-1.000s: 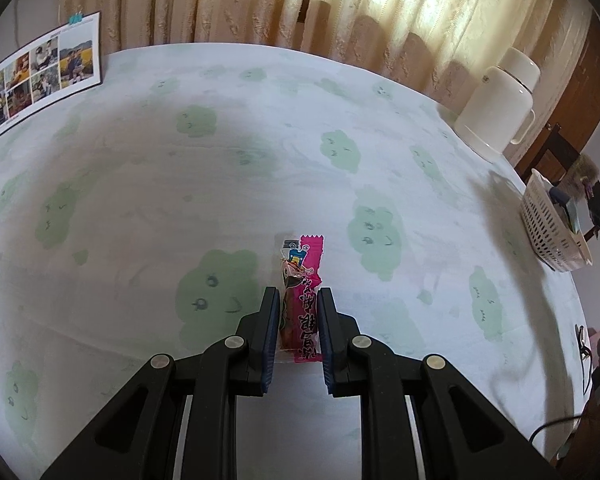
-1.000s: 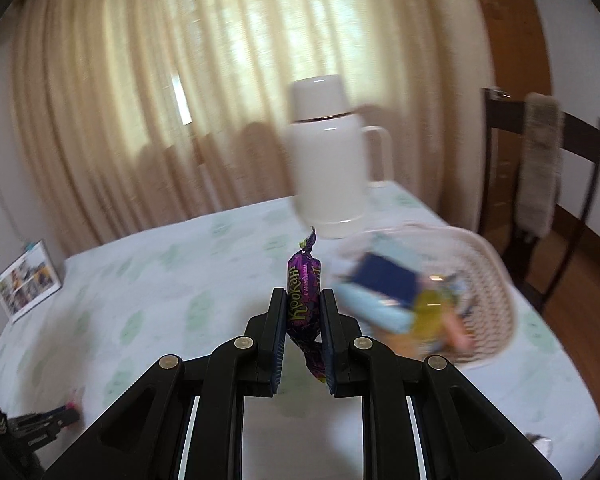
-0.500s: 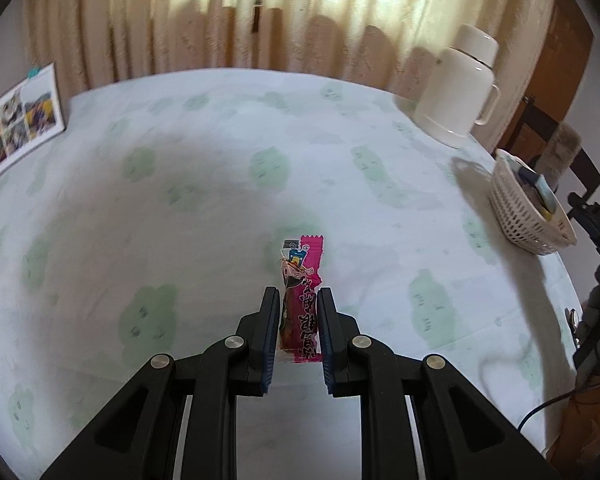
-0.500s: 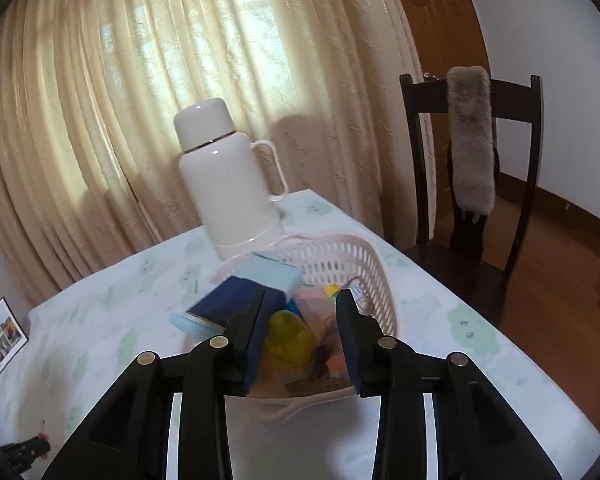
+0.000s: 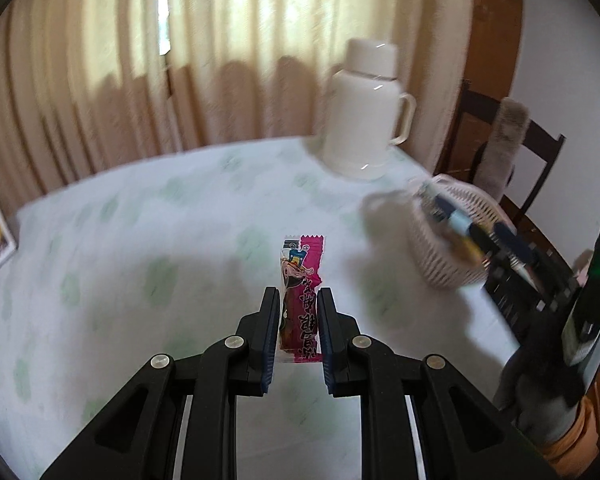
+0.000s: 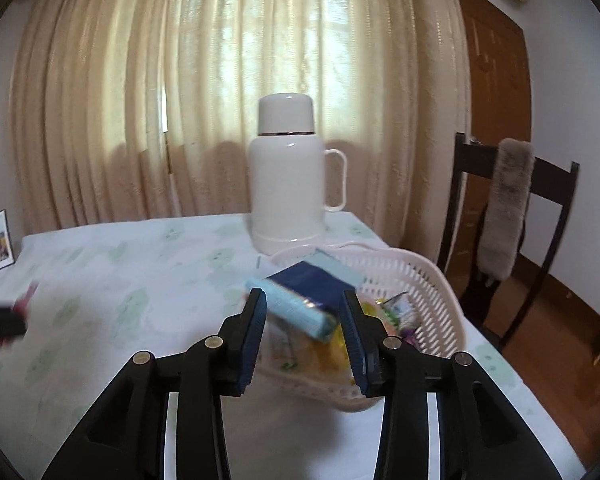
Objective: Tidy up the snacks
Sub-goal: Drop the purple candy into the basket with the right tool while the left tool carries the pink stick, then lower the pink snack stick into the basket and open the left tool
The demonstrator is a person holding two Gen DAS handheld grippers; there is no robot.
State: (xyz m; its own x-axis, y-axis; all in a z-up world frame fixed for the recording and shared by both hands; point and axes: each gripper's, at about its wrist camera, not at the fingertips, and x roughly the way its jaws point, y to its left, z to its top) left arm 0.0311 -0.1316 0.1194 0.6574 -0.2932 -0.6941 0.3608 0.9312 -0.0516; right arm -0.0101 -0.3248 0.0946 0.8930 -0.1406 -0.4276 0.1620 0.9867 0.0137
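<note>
While left tongs (image 5: 298,322) grip a pink snack (image 5: 300,300), only right view shows basket (image 6: 440,280) contents, blurrily.

Both wrist views face the thermos (image 5: 366,120) and, somewhat blurred, basket (image 6: 428,276)

Left tool (image 5: 299,322) clamped on pink snack packet (image 5: 301,300), bottom centre of frame. White thermos (image 5: 366,110) upper right on green-patterned tabletop (image 5: 140,240). White basket (image 5: 452,232) of snacks right of centre, blurred, beside right tool (image 5: 540,280) at right edge.
</note>
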